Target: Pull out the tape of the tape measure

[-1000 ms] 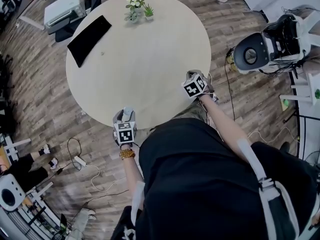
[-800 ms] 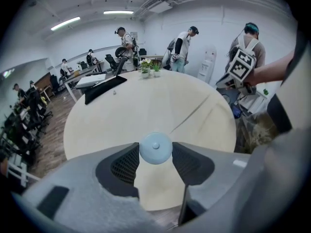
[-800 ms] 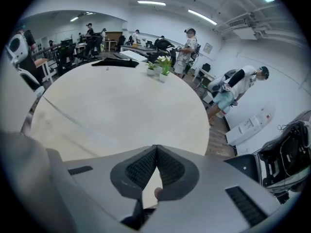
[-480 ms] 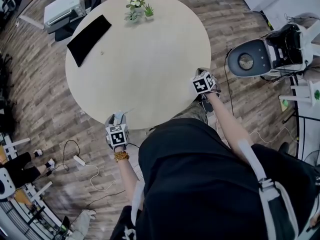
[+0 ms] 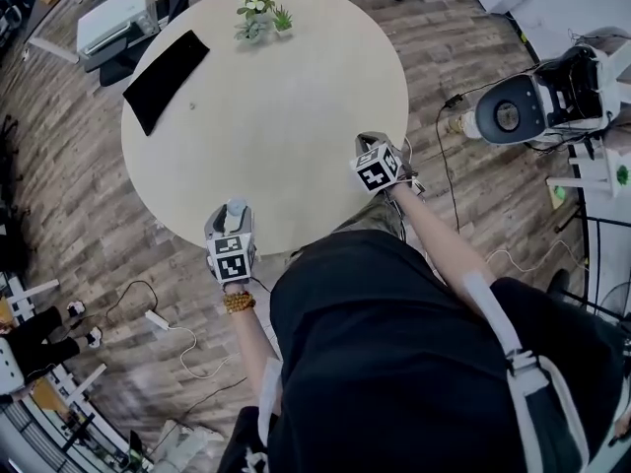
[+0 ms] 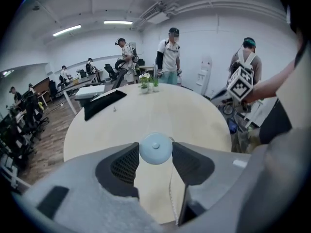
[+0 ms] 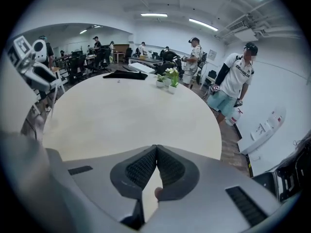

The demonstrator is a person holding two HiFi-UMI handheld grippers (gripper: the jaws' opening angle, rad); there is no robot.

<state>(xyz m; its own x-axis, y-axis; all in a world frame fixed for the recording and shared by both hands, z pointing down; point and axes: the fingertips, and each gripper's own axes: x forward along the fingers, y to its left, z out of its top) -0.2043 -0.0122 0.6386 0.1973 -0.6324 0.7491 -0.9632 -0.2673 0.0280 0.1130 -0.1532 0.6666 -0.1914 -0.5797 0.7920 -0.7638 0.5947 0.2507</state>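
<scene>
I see a round pale table, a black mat on its far left, small potted plants at its far edge, and a white machine on the floor to the right.

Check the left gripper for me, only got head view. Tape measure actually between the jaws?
Observer: Yes. In the left gripper view the left gripper clamps the round pale-blue tape measure between its pads.
Operator: Any tape out?
Observer: A thin strip of tape hangs down from it; its end is hidden behind the jaw.
Operator: And the other side?
Observer: The right gripper shows its jaws shut in its own view, tips touching. No tape visible in them.
</scene>
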